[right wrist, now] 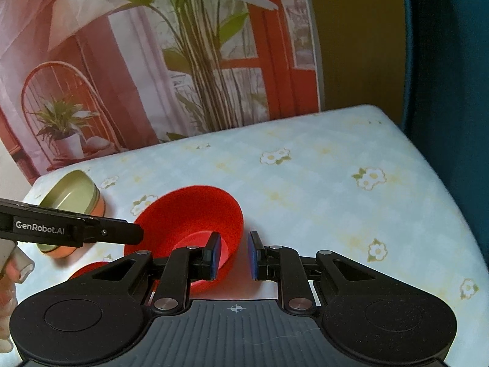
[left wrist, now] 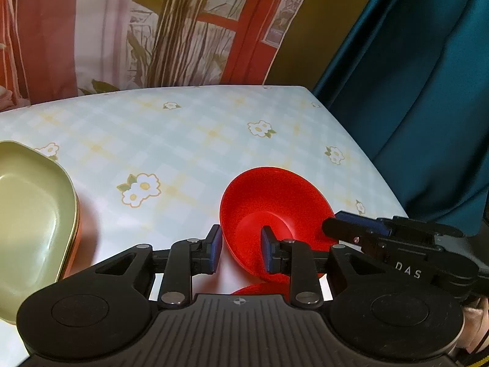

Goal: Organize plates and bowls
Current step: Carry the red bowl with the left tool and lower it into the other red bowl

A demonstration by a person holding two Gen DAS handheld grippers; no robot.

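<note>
A red bowl [left wrist: 275, 211] sits tilted near the front edge of a counter [left wrist: 189, 140] covered w/ a pale checked, flower-print cloth; everything below is placed relative to that bowl. The left gripper [left wrist: 241, 249] straddles the bowl's left wall, one finger inside and one outside, w/ a clear gap on both sides, so the fingers are spread and not pinching. The right gripper [right wrist: 233, 253] straddles the opposite wall the same way: its left finger is inside the bowl, its right finger just outside, w/ daylight between pad and rim, so that one too looks spread, not gripping. Judging by the tilt, the bowl is prob. being steadied or let go from both sides. The bowl is empty. Just below it, partly hidden by the gripper bodies, shows the edge of a second red dish [right wrist: 88, 269] (bowl or plate, cannot tell). Well to the bowl's left stands a green dish [right wrist: 71, 191] nested on an orange one [right wrist: 99, 208]; the green one is empty. That stack suggests sorting by nesting, w/ the red pieces not yet joined.
</note>
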